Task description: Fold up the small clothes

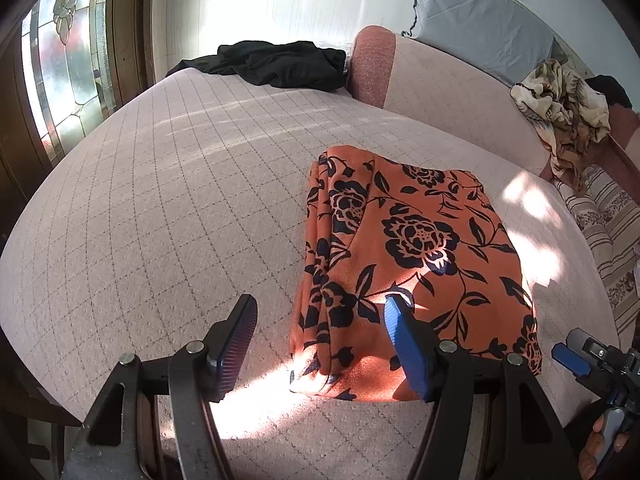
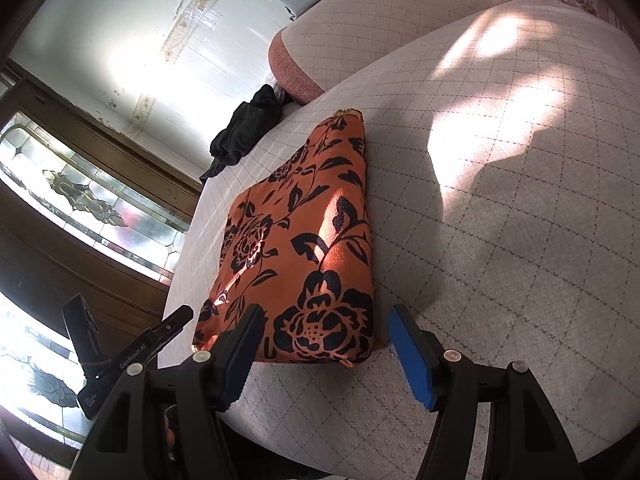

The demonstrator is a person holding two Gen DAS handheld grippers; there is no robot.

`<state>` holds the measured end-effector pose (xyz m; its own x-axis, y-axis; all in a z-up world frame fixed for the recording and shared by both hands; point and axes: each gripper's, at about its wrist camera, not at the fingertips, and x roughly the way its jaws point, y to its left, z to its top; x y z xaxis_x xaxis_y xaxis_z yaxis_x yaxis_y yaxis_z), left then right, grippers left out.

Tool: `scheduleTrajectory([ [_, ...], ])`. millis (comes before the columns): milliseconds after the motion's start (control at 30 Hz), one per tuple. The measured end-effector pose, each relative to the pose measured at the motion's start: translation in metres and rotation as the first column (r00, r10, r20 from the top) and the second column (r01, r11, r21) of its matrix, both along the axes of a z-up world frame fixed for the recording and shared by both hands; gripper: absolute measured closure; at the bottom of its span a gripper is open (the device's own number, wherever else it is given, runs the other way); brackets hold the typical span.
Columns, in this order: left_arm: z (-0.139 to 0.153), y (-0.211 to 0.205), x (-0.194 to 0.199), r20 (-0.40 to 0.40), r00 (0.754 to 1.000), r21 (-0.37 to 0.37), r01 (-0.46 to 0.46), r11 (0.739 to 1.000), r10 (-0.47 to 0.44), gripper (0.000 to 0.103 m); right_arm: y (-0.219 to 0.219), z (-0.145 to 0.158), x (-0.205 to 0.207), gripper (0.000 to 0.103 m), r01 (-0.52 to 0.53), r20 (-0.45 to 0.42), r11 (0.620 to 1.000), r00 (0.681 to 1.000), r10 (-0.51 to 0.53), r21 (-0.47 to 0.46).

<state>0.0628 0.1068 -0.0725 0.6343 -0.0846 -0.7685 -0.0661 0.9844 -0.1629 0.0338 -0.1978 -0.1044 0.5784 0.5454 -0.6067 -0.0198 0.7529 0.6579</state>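
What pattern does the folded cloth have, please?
Orange cloth with dark floral print, clearest in the left wrist view.

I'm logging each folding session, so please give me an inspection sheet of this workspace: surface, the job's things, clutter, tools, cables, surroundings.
Surface: pale quilted cushion with a diamond grid, patches of sunlight.
Job's things: orange floral garment lies folded into a rough rectangle on the cushion, no tool holding it.
Clutter: black garment crumpled at the far edge; cream patterned cloth bunched on the backrest.
Tools: left tool open, over the garment's near edge; right tool open, at its near end.
Cables: nothing seen.
Surroundings: stained-glass door, white wall, grey pillow, striped bedding.
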Motion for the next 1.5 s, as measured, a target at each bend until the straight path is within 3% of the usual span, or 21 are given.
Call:
scheduleTrajectory([
  [100, 0.003, 0.012, 0.012, 0.002, 1.000, -0.068, 0.014, 0.998, -0.014, 0.034, -0.003, 0.002, 0.012, 0.035, -0.009, -0.013, 1.000, 1.000, 0.009, 0.007],
  [133, 0.005, 0.018, 0.017, 0.006, 1.000, -0.095, 0.004, 0.995, -0.003, 0.030, -0.003, 0.004, 0.019, 0.034, -0.014, -0.017, 1.000, 1.000, 0.014, 0.007],
  [167, 0.005, 0.022, 0.022, 0.013, 1.000, -0.108, -0.013, 0.994, 0.014, 0.024, -0.003, 0.005, 0.027, 0.028, -0.021, -0.022, 1.000, 1.000, 0.021, 0.008],
  [233, 0.004, 0.028, 0.034, 0.022, 1.000, -0.135, -0.016, 0.991, 0.019, 0.023, -0.002, 0.006, 0.044, 0.020, -0.030, -0.027, 0.999, 0.999, 0.030, 0.020],
  [400, -0.023, 0.023, 0.073, -0.105, 0.994, -0.180, 0.022, 0.983, -0.042, 0.023, 0.011, -0.008, 0.094, 0.020, -0.043, -0.078, 0.997, 0.996, 0.048, 0.062],
  [500, -0.047, 0.015, 0.087, -0.196, 0.977, -0.214, 0.043, 0.976, -0.086, 0.023, 0.031, -0.031, 0.119, 0.020, -0.076, -0.153, 0.995, 0.984, 0.086, 0.069],
  [533, -0.049, 0.011, 0.086, -0.186, 0.978, -0.206, 0.061, 0.977, -0.100, 0.023, 0.038, -0.040, 0.125, 0.019, -0.087, -0.179, 0.993, 0.979, 0.101, 0.083],
  [600, -0.047, 0.002, 0.085, -0.166, 0.973, -0.206, 0.126, 0.971, -0.161, 0.047, 0.055, -0.042, 0.128, 0.021, -0.147, -0.163, 0.987, 0.974, 0.156, 0.066],
  [667, -0.040, -0.004, 0.084, -0.154, 0.974, -0.183, 0.137, 0.973, -0.166, 0.065, 0.070, -0.034, 0.126, 0.047, -0.205, -0.139, 0.978, 0.970, 0.198, -0.032],
  [733, -0.029, -0.015, 0.080, -0.125, 0.978, -0.138, 0.149, 0.979, -0.167, 0.073, 0.066, -0.028, 0.124, 0.064, -0.207, -0.127, 0.978, 0.971, 0.202, -0.030],
  [767, -0.021, -0.019, 0.078, -0.105, 0.981, -0.139, 0.151, 0.979, -0.166, 0.075, 0.061, -0.023, 0.121, 0.067, -0.208, -0.109, 0.978, 0.973, 0.205, -0.019],
  [833, -0.002, -0.030, 0.078, -0.041, 0.982, -0.173, 0.173, 0.970, -0.182, 0.076, 0.058, -0.002, 0.117, 0.068, -0.222, -0.052, 0.974, 0.974, 0.219, -0.049],
  [933, 0.025, -0.060, 0.085, 0.045, 0.977, -0.150, 0.212, 0.966, -0.208, 0.076, 0.042, 0.030, 0.113, 0.068, -0.211, 0.030, 0.973, 0.976, 0.215, -0.090],
  [1100, 0.032, -0.113, 0.122, 0.097, 0.964, -0.160, 0.261, 0.952, -0.248, 0.075, -0.009, 0.054, 0.123, 0.068, -0.124, 0.121, 0.985, 0.983, 0.139, -0.121],
  [1200, 0.000, -0.139, 0.152, 0.003, 0.970, -0.124, 0.243, 0.962, -0.245, 0.067, -0.035, 0.034, 0.142, 0.063, -0.100, 0.086, 0.986, 0.990, 0.112, -0.133],
  [1233, -0.016, -0.144, 0.159, -0.067, 0.967, -0.106, 0.239, 0.965, -0.246, 0.062, -0.046, 0.018, 0.147, 0.059, -0.066, 0.041, 0.989, 0.997, 0.071, -0.130],
  [1267, -0.032, -0.147, 0.164, -0.137, 0.961, -0.089, 0.229, 0.969, -0.240, 0.059, -0.057, 0.002, 0.150, 0.047, -0.021, -0.011, 0.988, 1.000, 0.019, -0.153],
  [1300, -0.040, -0.144, 0.161, -0.150, 0.959, -0.110, 0.224, 0.968, -0.239, 0.053, -0.064, -0.013, 0.148, 0.043, 0.015, -0.064, 0.982, 0.998, -0.027, -0.189],
  [1333, -0.038, -0.138, 0.156, -0.127, 0.968, -0.104, 0.203, 0.974, -0.216, 0.044, -0.069, -0.024, 0.143, 0.040, 0.045, -0.104, 0.974, 0.992, -0.069, -0.222],
  [1367, -0.033, -0.134, 0.150, -0.110, 0.975, -0.076, 0.185, 0.980, -0.193, 0.036, -0.074, -0.028, 0.135, 0.040, 0.061, -0.093, 0.979, 0.992, -0.081, -0.196],
  [1500, -0.006, -0.124, 0.124, -0.032, 0.982, -0.025, 0.184, 0.983, -0.185, 0.036, -0.067, 0.005, 0.101, 0.040, 0.131, 0.040, 0.976, 0.991, -0.126, -0.173],
])
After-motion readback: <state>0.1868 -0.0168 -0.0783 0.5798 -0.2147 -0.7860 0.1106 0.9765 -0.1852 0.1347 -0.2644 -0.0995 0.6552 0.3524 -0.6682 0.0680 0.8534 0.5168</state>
